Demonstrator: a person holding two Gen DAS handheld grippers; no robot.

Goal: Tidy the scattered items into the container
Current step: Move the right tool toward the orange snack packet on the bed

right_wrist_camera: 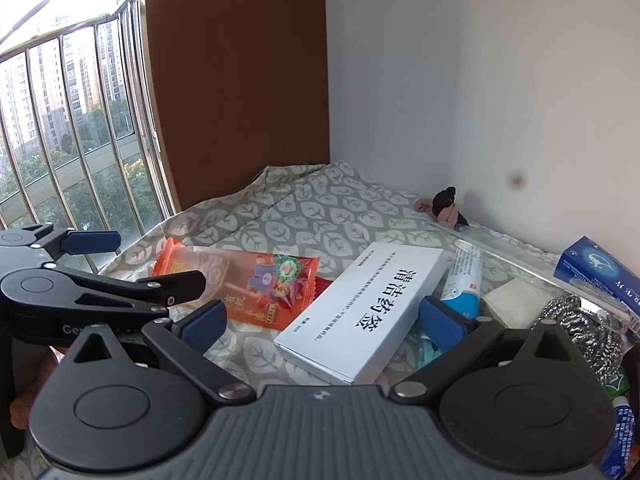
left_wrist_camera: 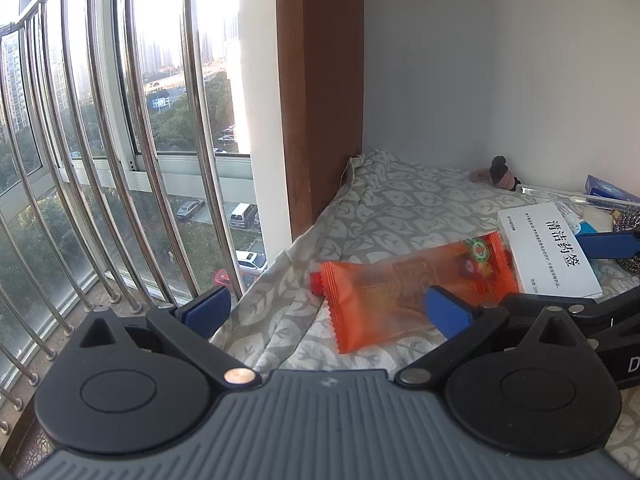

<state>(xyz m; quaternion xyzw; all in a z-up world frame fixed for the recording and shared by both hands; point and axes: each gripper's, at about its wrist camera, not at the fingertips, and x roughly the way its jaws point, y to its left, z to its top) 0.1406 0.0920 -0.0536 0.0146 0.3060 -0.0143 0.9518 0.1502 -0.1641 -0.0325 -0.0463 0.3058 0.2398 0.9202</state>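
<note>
A leaf-patterned cloth [right_wrist_camera: 304,208] covers the desk in a corner, barred window [left_wrist_camera: 100,140] to the left and white walls far and right. The far half of the cloth lies bare. The left hand-held gripper [left_wrist_camera: 326,308] has its fingers wide apart, the right pad over the near edge of an orange snack packet [left_wrist_camera: 408,284]. The right hand-held gripper [right_wrist_camera: 322,322], fingers also apart, straddles a white box [right_wrist_camera: 360,312] just right of the packet. A clear container [right_wrist_camera: 520,276] holds a tube [right_wrist_camera: 464,280] and steel scourer [right_wrist_camera: 576,332] at the right.
</note>
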